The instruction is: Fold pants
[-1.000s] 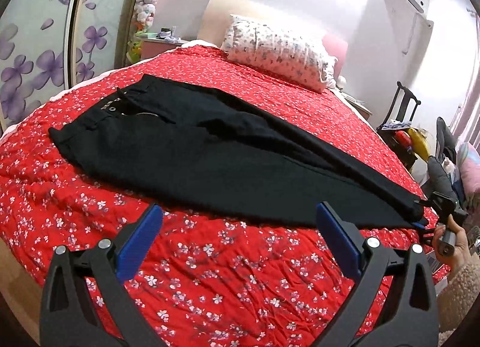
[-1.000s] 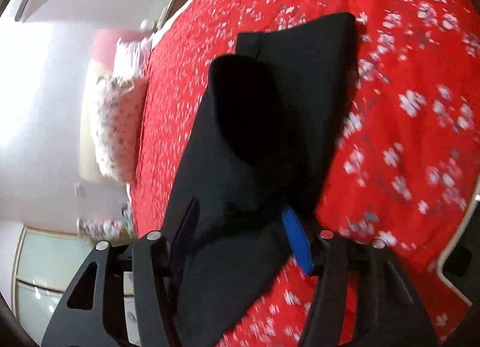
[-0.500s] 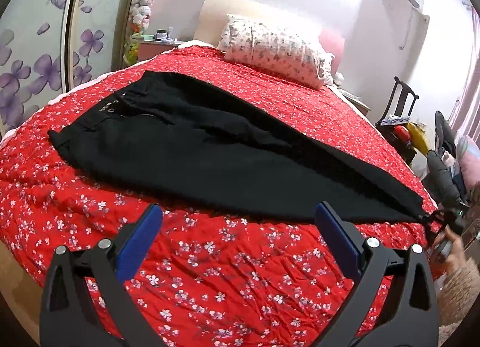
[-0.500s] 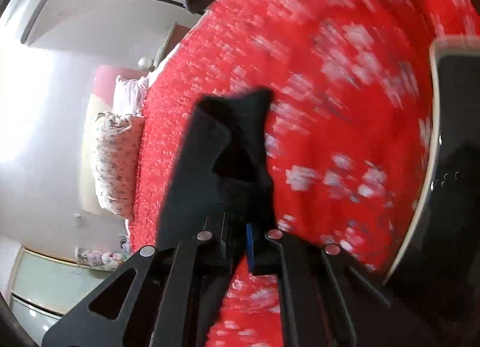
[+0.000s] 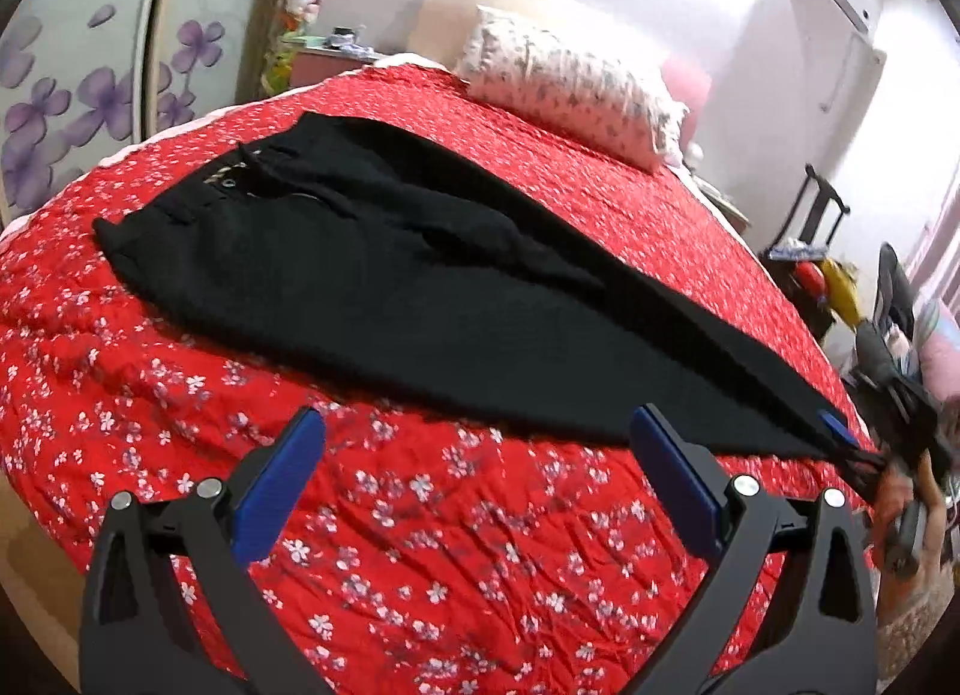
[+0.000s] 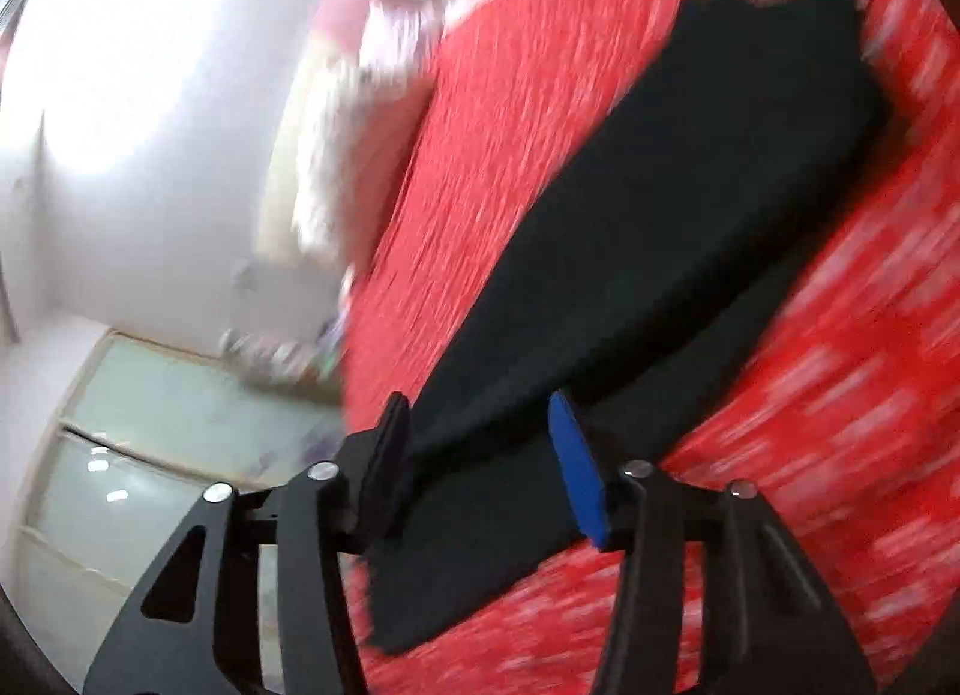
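Observation:
Black pants [image 5: 420, 299] lie flat across the red flowered bedspread [image 5: 420, 545], waistband at the far left, legs stacked and running to the right edge. My left gripper [image 5: 474, 467] is open and empty, hovering over the near side of the bed, short of the pants. My right gripper [image 5: 852, 452] sits at the leg hems at the bed's right edge. In the blurred right wrist view the pants [image 6: 690, 215] stretch away and my right gripper [image 6: 480, 455] stands open around the hem end, its jaws apart with the cloth between them.
A flowered pillow [image 5: 576, 95] lies at the head of the bed. A wardrobe with purple flower doors [image 5: 72, 95] stands at the left. A nightstand [image 5: 336, 59] is behind the bed. Luggage and clutter [image 5: 840, 287] sit beside the bed's right edge.
My right gripper was shut on the leg hems and pulling them rightward; now its jaws stand open around the hem and its view has swung. The pant legs lie straighter. The left gripper barely moved.

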Demonstrator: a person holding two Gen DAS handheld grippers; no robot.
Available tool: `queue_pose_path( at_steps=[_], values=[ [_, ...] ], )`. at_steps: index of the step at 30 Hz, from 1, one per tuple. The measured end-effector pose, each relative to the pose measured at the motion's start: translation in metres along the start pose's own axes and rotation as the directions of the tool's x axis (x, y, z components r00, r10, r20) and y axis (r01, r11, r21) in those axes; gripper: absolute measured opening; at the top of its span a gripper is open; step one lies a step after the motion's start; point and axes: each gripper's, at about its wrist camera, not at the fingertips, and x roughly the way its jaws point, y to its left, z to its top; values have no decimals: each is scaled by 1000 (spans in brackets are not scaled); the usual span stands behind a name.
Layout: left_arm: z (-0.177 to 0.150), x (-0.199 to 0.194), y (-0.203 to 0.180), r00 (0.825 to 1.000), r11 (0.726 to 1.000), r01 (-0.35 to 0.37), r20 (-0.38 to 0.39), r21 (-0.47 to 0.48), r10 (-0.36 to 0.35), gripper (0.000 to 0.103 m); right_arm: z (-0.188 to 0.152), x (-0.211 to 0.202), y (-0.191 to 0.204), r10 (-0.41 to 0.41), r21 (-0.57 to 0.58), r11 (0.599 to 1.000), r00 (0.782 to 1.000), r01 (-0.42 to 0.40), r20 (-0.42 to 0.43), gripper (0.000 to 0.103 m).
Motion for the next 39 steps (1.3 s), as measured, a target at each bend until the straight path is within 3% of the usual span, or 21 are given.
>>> queue_pose_path(
  at_steps=[4,11,17,21,22,23,27,30,35,39],
  values=[
    [-1,-7,0,1000,1000,4,18,20,-5,101,-15,47,-16,-49,148,987,997,57,-57,46],
    [0,-5,23,1000,996,13,10,-84,-12,101,-13,60,-9,-155,170,975,987,146,42,45],
    [0,-1,24,1000,997,14,-6,-77,-14,101,-18,48,-9,-171,177,973,976,145,138,44],
    [1,1,26,1000,997,5,-4,-80,-5,101,-13,47,-22,-173,237,962,975,137,142,35],
    [3,2,28,1000,996,6,-7,-87,-6,101,-12,48,-20,-183,217,965,972,149,147,32],
    [4,3,29,1000,995,6,-11,-96,-7,101,-11,48,-16,-184,178,972,969,154,164,18],
    [17,8,38,1000,992,-6,-1,-129,6,101,-18,34,-11,-93,60,995,973,82,211,13],
    [42,15,45,1000,991,-3,10,-137,4,101,-32,27,-15,-85,-36,995,969,96,232,12],
    [113,60,46,997,995,12,-81,-100,-20,101,-50,42,0,-144,-278,930,935,239,324,11],
    [174,122,43,984,995,-21,-176,-98,3,101,-52,36,-3,-131,-340,905,927,256,351,11]
  ],
)
